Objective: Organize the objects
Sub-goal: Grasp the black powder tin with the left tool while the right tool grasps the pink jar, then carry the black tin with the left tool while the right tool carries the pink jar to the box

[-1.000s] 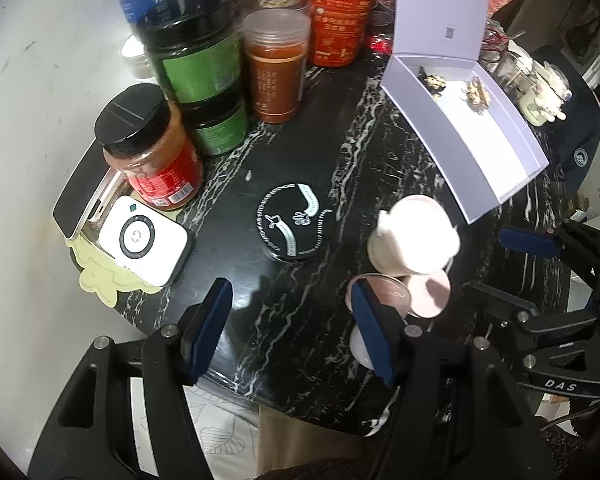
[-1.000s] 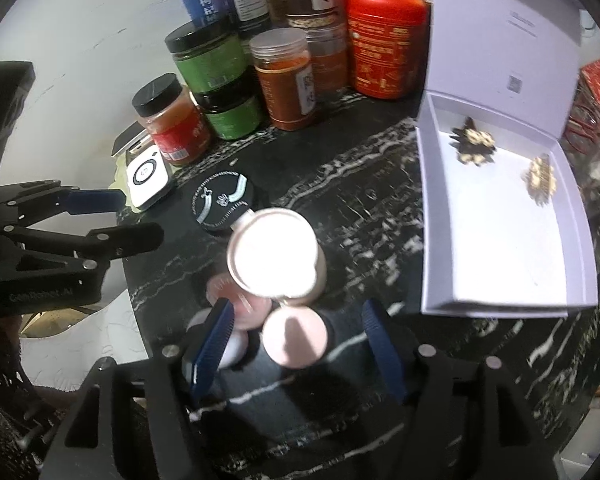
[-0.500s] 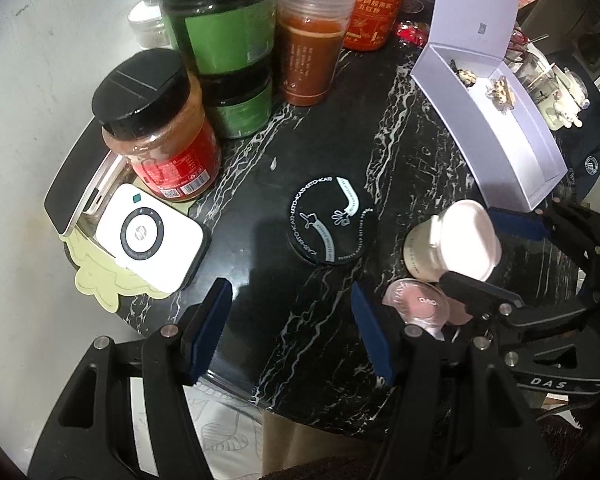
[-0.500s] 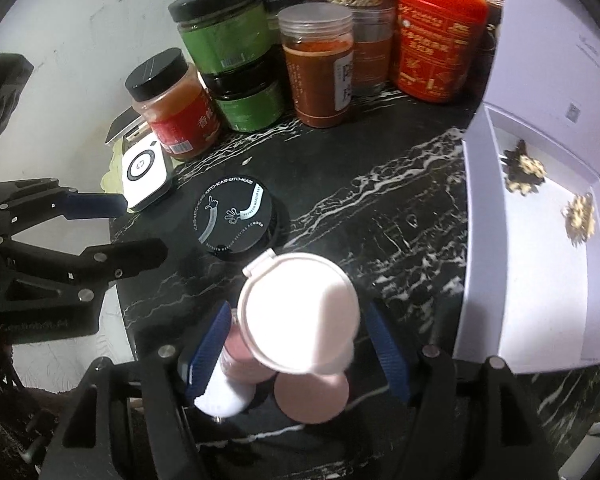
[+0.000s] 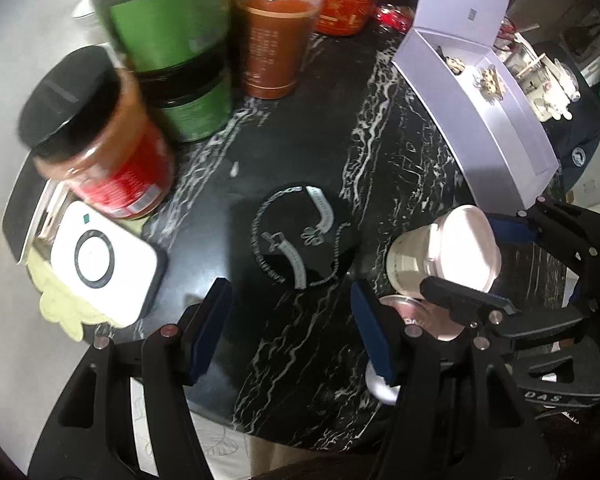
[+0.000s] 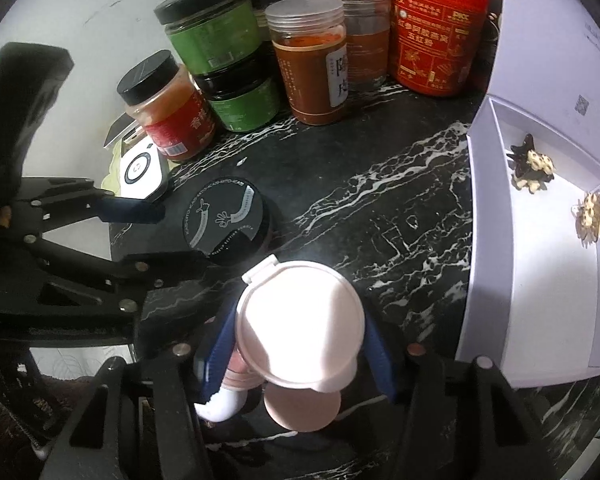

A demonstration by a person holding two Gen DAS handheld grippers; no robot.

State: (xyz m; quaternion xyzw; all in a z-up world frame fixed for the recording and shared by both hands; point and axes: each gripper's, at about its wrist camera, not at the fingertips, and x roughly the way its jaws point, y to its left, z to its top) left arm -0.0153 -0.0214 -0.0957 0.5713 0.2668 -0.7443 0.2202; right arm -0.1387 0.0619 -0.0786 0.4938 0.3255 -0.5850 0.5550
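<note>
**A:** Where are your grippers sitting?

**B:** Your right gripper (image 6: 300,344) is closing around the pink-lidded jar (image 6: 300,320), which is standing on the black marble table (image 6: 380,208) near its front edge. The blue pads are lying along both sides of the jar; from the left wrist view it is tilting slightly. Whether the pads are pressing on it yet, you cannot tell.

**A:** And the left?

**B:** Your left gripper (image 5: 292,332) is hanging with its fingers moderately apart and nothing between them, just in front of the black round tin (image 5: 304,236). The table edge is running right under the fingers.

**A:** What is crowding the jar?

**B:** Small pink round pieces (image 6: 302,408) are lying against its base, toward you. The black tin is sitting just beside it on the left.

**A:** Where is open room lying?

**B:** A bare stretch of marble is running between the tin and the open white box (image 6: 540,280) on the right. The box wall is standing near the jar, not touching. At the back, the orange-powder jar (image 6: 312,64), the stacked green-labelled jars (image 6: 220,56), the red canister (image 6: 436,28) and the red-labelled jar (image 6: 168,108) are filling the far edge. The white device (image 5: 104,260) is overhanging the left rim.
</note>
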